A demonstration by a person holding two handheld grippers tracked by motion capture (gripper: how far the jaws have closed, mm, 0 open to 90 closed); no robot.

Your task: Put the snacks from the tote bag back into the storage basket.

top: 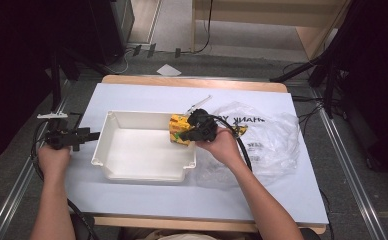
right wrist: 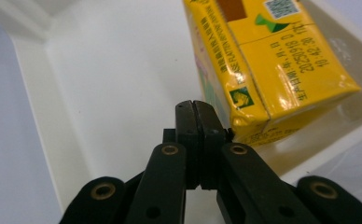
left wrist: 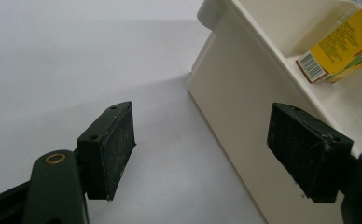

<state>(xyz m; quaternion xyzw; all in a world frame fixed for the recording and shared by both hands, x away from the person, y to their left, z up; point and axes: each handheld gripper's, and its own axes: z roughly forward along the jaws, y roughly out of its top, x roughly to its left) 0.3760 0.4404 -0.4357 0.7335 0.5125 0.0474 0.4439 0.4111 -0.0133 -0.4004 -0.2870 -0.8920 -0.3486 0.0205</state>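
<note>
The right gripper (right wrist: 198, 140), jaws pressed together, is sitting against the yellow carton (right wrist: 268, 70) at upper right of the white tray (top: 132, 150); the left gripper (left wrist: 216, 154), jaws wide, is waiting outside the tray's left wall, mid-left of the high view.

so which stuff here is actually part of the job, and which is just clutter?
In play:
- yellow drink carton, at the tray's right end
- white tray
- right gripper, jaws shut, beside the carton
- left gripper, jaws open, at the tray's left wall

Probably lying about:
- clear plastic bag, right of the tray
- small white stick-like item behind the tray
</note>
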